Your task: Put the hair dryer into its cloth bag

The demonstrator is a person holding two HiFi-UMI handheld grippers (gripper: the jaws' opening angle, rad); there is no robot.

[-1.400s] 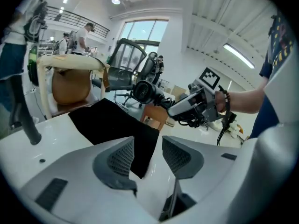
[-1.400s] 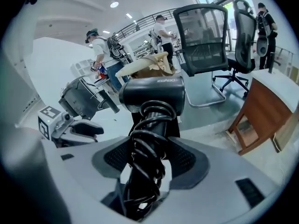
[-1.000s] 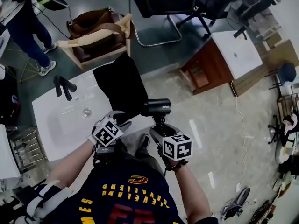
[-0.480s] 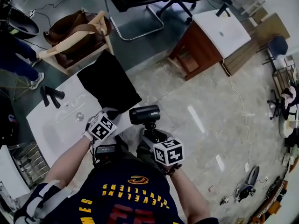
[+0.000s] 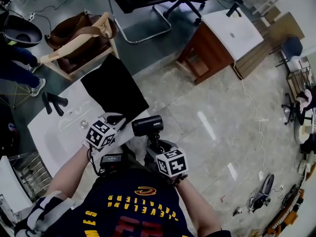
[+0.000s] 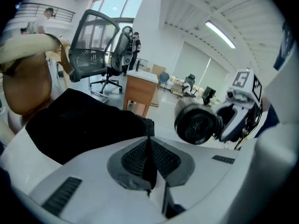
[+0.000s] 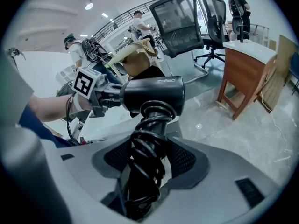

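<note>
Left gripper (image 6: 148,141) pinched shut on cloth bag's (image 5: 113,88) near edge, at the counter's (image 5: 52,135) near corner. Right gripper (image 7: 148,160) clamps hair dryer's (image 5: 146,125) cord-wound handle. Barrel lies crosswise just beside the bag, one end facing it.

Head view: even indoor light, medium bright, mostly sharp, slight wide-angle bend at the edges. Pale glare streaks on the glossy floor (image 5: 205,125). White worktop (image 5: 54,132) nearly blown out. Cloth bag (image 5: 111,85) over its far edge reads flat black, no fold detail. Both gripper views: strong fisheye, dark vignetted corners, close-up jaws soft. Left gripper view: backlit by window (image 6: 112,10), ceiling strip light (image 6: 219,34) bright. Right gripper view: hair dryer (image 7: 154,94) dark with faint sheen, ceiling lamp (image 7: 88,6) flares.
</note>
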